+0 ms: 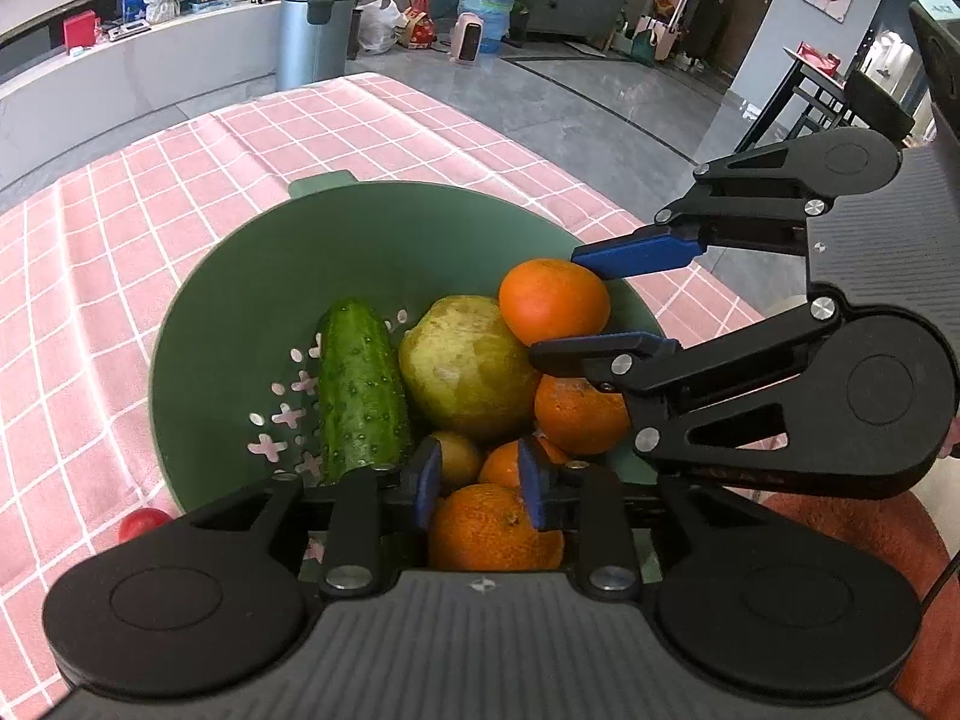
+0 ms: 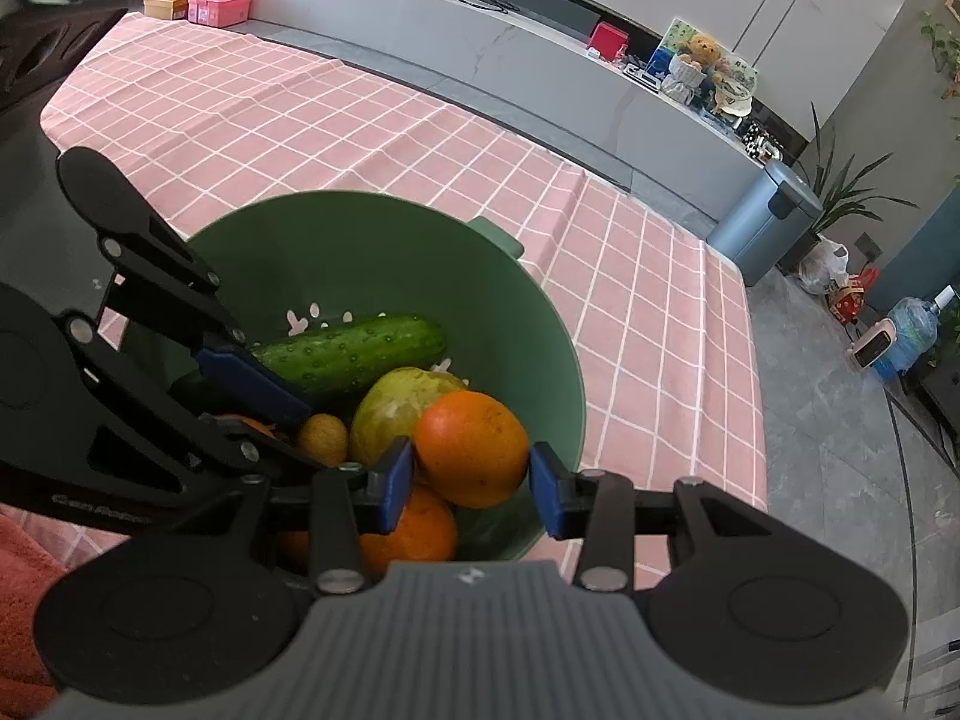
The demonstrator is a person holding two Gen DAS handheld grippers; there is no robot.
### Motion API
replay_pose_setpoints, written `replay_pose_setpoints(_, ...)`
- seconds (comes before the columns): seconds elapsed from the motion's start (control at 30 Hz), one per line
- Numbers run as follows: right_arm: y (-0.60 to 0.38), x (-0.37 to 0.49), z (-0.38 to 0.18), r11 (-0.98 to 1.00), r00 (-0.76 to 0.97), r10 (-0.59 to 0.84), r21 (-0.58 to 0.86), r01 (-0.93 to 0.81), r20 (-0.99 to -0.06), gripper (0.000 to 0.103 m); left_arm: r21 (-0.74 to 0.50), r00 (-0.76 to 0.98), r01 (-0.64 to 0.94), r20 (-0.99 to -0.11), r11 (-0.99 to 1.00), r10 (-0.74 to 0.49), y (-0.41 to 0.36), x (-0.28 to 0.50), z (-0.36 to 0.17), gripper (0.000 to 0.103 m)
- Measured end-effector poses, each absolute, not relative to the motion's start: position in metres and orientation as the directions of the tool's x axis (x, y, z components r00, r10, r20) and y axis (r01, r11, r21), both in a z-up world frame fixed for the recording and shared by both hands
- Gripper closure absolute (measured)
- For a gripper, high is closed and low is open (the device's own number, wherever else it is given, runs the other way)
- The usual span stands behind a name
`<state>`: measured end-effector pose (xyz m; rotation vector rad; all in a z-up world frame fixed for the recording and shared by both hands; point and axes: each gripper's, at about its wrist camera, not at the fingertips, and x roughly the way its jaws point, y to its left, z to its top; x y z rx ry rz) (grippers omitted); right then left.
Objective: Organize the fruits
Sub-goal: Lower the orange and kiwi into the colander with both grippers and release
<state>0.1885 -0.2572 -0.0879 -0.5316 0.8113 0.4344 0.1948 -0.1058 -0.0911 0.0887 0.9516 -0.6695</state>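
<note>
A round green plastic colander [image 1: 240,312] sits on the pink checked bench [image 1: 120,228], holding a bumpy green cucumber [image 1: 360,396], a pale green pear [image 1: 465,369] and several oranges. The right tongs [image 2: 471,480] straddle the top orange [image 2: 471,447] (pads close, contact unclear); the left tongs [image 1: 480,480] hang parted over another orange [image 1: 495,531].

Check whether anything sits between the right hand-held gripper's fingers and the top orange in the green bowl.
Nothing visible does. The right hand-held gripper is open with its blue pads flanking the top orange, which sits on top of the pile in the green bowl.
</note>
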Motion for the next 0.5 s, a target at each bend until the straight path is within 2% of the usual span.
replay_pose_setpoints(0.33,-0.254,0.185,-0.08,0.78,0.62,0.15,-0.293,-0.553,-0.77,0.061,-0.184,0.432,0.576,-0.758,0.796,-0.488,-0.096,0.185,-0.075,0.047)
replay_pose_setpoints(0.5,-0.252,0.179,-0.074,0.781,0.636,0.145,-0.308,-0.544,-0.758,0.054,-0.144,0.467,0.574,-0.751,0.806,-0.467,-0.087,0.175,-0.062,0.045)
